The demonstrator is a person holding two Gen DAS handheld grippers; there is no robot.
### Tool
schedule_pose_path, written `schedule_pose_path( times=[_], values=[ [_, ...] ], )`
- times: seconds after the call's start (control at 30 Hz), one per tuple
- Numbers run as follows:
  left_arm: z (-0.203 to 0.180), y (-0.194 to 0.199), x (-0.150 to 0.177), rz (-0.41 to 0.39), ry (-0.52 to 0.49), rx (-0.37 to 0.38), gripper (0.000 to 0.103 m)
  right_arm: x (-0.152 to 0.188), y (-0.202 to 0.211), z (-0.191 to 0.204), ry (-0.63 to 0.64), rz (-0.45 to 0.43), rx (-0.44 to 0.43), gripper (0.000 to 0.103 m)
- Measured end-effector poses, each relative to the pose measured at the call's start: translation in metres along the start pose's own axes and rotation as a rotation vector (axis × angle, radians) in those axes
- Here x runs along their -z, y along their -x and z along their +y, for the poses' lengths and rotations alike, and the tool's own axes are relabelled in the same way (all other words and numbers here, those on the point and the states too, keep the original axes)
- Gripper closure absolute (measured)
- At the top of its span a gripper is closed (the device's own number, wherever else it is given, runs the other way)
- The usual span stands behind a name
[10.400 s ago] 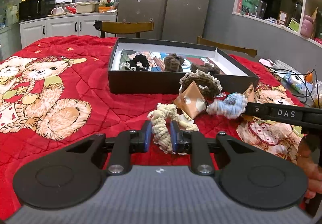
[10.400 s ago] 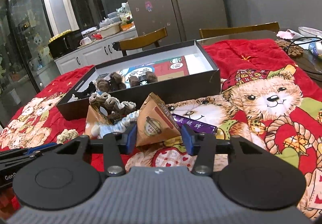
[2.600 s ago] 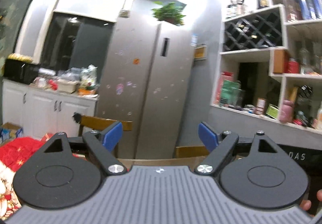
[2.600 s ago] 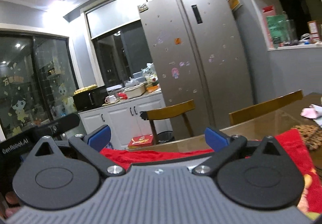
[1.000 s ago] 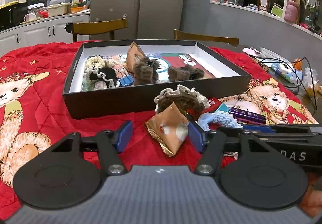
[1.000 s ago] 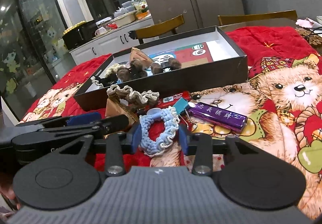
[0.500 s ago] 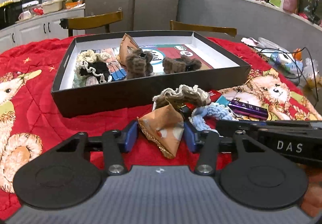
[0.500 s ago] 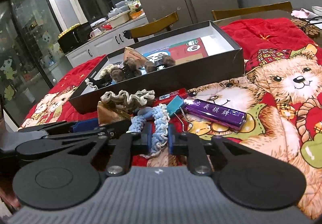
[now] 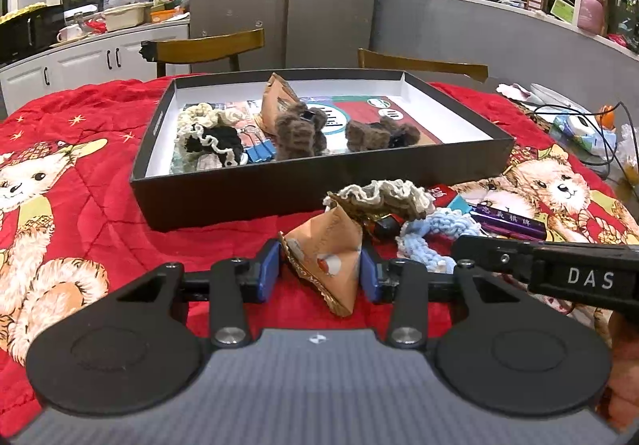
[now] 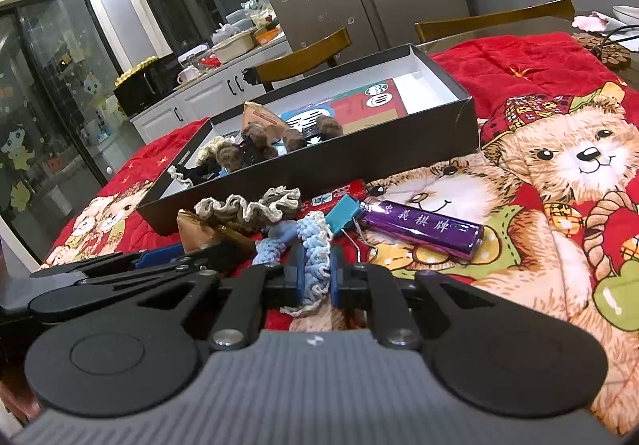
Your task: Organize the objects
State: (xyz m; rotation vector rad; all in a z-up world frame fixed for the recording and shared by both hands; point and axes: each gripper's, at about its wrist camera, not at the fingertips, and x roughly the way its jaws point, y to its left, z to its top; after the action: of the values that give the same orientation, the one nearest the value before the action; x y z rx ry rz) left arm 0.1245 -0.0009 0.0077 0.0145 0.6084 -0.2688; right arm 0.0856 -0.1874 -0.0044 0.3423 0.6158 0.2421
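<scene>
Near the black box (image 9: 319, 181), on the red quilt, left gripper (image 9: 319, 272) is closing on the tan pyramid-shaped paper packet (image 9: 325, 245), pads touching. Right gripper (image 10: 314, 279) is clamping the blue crocheted scrunchie (image 10: 315, 245). Pickup step; next, likely lifting both into the box.

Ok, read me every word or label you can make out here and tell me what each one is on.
"DAS": white letters on the black arm of the right gripper, seen from the left wrist.
Gold Chinese characters along the purple rectangular box on the red bear-print quilt: too small to read reliably.
Printed sheet inside the black cardboard box: blurred.
Tan triangular paper packet print: unreadable.
</scene>
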Motion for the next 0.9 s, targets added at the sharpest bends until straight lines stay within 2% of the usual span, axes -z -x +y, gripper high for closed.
schedule_pose_path(
  times=[0.43, 0.73, 0.9],
  values=[
    [0.009, 0.01, 0.002, -0.046, 0.065, -0.058, 0.055, -0.002, 0.011, 0.002, 0.003, -0.093, -0.013, 0.089],
    [0.008, 0.02, 0.003, -0.101, 0.047, -0.086, 0.055, -0.004, 0.017, 0.004, 0.019, -0.155, -0.009, 0.089],
    [0.006, 0.03, 0.001, -0.143, 0.025, -0.115, 0.055, -0.008, 0.018, 0.003, 0.015, -0.17, 0.034, 0.089]
  ],
)
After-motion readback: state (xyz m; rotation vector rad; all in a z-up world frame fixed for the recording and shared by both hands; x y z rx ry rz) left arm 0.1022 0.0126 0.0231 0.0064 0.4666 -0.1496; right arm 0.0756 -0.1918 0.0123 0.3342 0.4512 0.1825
